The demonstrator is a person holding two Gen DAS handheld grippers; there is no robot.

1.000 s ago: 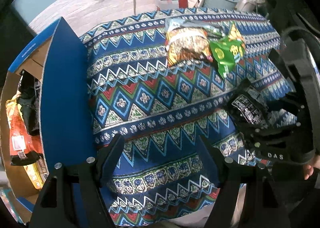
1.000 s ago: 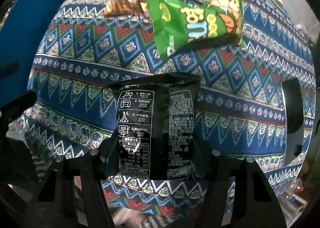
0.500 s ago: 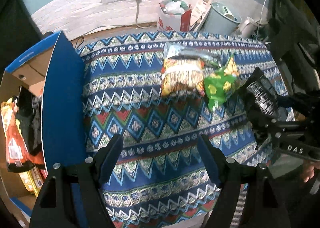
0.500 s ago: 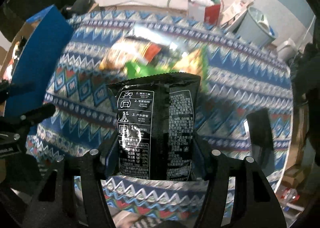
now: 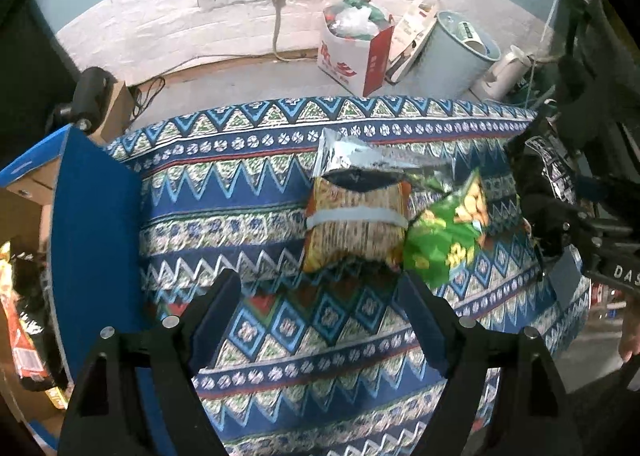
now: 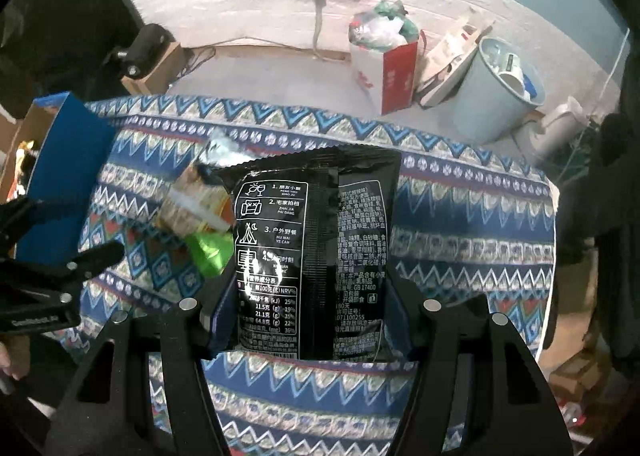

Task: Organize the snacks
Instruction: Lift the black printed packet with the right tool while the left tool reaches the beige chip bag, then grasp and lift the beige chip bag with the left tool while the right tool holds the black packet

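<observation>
Jaws of the right gripper (image 6: 316,320) clamp the lower end of a black snack packet (image 6: 316,248), held upright above the patterned surface (image 5: 280,320). The left gripper (image 5: 320,296) has just been widening; its jaws stand wide with nothing between them. An orange snack bag (image 5: 356,224) and a green snack bag (image 5: 444,240) lie touching on the surface. A blue-flapped cardboard box (image 5: 92,224) stands at left.

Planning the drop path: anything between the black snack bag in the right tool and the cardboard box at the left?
Yes: the box's upright blue flap stands along its near side, and the open left tool hangs there too.
</observation>
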